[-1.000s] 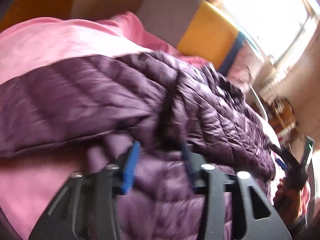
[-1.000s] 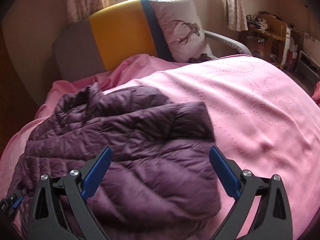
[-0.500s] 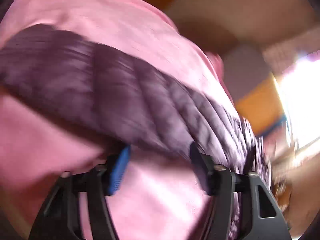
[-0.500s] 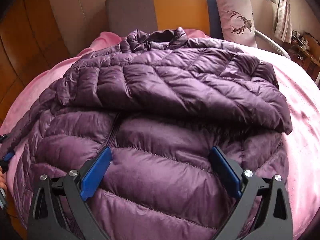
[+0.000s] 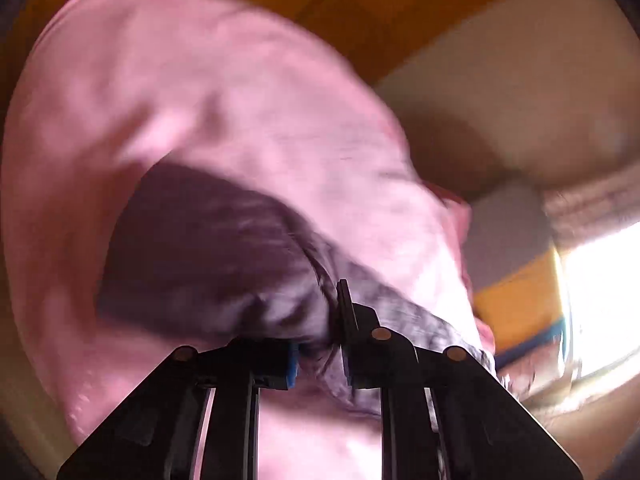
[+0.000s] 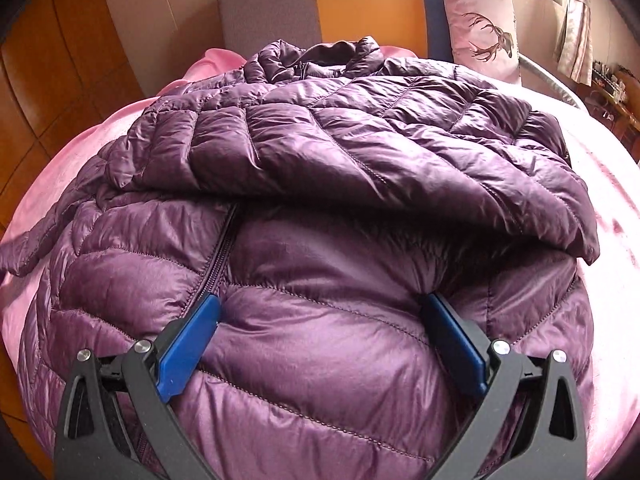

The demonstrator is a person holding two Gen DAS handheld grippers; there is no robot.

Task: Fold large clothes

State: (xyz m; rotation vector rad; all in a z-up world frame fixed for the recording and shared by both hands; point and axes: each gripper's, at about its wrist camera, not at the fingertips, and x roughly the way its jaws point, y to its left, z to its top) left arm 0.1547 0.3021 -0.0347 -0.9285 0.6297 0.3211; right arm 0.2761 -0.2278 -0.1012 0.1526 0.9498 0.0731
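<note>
Across the pink bedspread [image 6: 612, 240] lies a purple quilted down jacket [image 6: 320, 340], spread from near the bed's left edge to well short of its right edge, collar toward the headboard [image 6: 360, 4] at the far end. At the left edge, one sleeve [image 6: 36, 248] trails out flat over the pink cloth. The left gripper [image 5: 320, 344] is there, seen only in its own blurred view: its jaws are closing, with a fold of the purple fabric bunched between them, and the blue pads [image 5: 293, 360] seem already to pinch that fabric (the blur leaves the exact contact uncertain). Beyond it the cloth stretches away over the bedspread.

Toward the middle, the jacket's zipper [image 6: 220, 252] runs up the front from the near hem. The other sleeve [image 6: 400, 160] is folded across the chest, its cuff ending near the jacket's right side. The right gripper [image 6: 320, 320] sits low over the lower front panel, jaws wide apart, both blue fingertips [image 6: 188, 344] pressing into the puffy fabric without clamping it; the left one lies just beside the zipper.

At the bed's far right corner a pale pillow with a deer print [image 6: 484, 28] leans against the headboard, and a curtain [image 6: 576, 36] hangs beyond it.
</note>
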